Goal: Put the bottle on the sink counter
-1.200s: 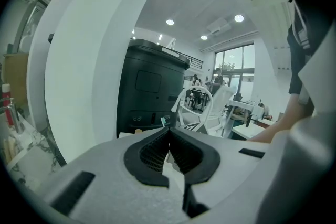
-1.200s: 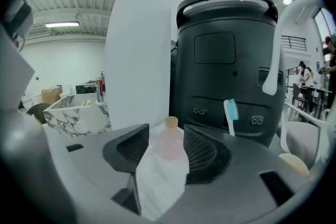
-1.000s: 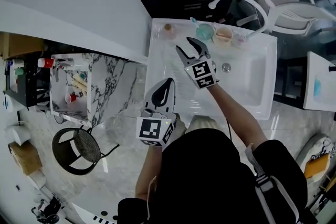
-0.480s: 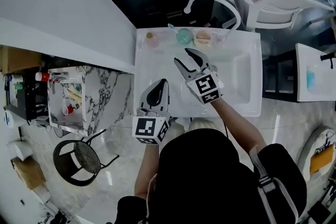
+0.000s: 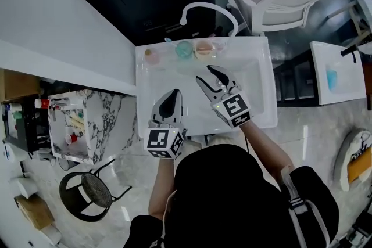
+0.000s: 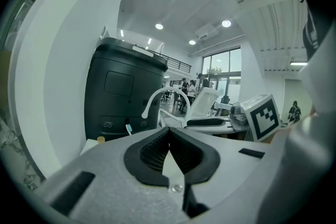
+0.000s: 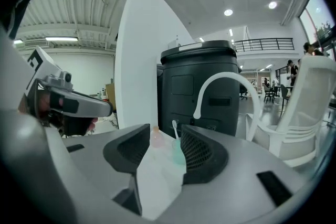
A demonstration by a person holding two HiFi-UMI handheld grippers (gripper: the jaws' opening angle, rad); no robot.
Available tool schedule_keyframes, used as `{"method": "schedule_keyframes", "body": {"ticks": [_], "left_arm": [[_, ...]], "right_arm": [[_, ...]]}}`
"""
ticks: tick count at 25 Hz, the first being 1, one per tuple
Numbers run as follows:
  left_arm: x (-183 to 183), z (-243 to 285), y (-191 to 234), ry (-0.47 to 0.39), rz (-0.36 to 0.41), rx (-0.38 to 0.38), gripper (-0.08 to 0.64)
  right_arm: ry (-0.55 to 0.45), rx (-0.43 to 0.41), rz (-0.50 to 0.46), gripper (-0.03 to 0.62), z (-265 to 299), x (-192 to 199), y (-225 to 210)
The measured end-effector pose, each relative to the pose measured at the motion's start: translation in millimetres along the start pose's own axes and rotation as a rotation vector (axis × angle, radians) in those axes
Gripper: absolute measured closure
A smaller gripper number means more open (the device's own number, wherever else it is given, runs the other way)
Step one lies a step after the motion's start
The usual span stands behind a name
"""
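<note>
Head view: small pale-pink bottle (image 5: 151, 56), orange-capped

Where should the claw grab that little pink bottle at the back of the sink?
Grip the pink bottle round its body, below the orange cap, coming level from the front. It stands upright on the back ledge, with the teal cup close beside it.
</note>
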State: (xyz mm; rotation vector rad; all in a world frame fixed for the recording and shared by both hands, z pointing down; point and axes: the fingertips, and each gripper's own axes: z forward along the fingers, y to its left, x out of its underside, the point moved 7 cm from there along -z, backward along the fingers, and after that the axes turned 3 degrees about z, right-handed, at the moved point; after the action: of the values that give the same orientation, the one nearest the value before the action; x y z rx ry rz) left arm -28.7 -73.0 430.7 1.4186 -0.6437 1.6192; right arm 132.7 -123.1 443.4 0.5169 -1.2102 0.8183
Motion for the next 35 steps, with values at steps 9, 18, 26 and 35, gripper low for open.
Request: {"method": "schedule_keyframes", "body": {"ticks": [9,18,26,35], "left_arm": [[-8,21,-26,-0.014,0.013,0.071,0.542],[-13,35,-52,-0.014,0.033,0.128,0.542],[-13,38,-65,-0.003,0.045,0.151,0.543],[-13,37,-78,0.003,0.056,0.163,0.543]], "right_arm": [[-0.069,0.074,0.015,0.42,-60,-5,-24],[-0.078,0.115,0.047,0.45,-101,-1,-33],[-0.076,0.142,0.071,0.512,-117,3,-36],[-0.07,0.152,0.075,0.575,-123,6,-37]]}}
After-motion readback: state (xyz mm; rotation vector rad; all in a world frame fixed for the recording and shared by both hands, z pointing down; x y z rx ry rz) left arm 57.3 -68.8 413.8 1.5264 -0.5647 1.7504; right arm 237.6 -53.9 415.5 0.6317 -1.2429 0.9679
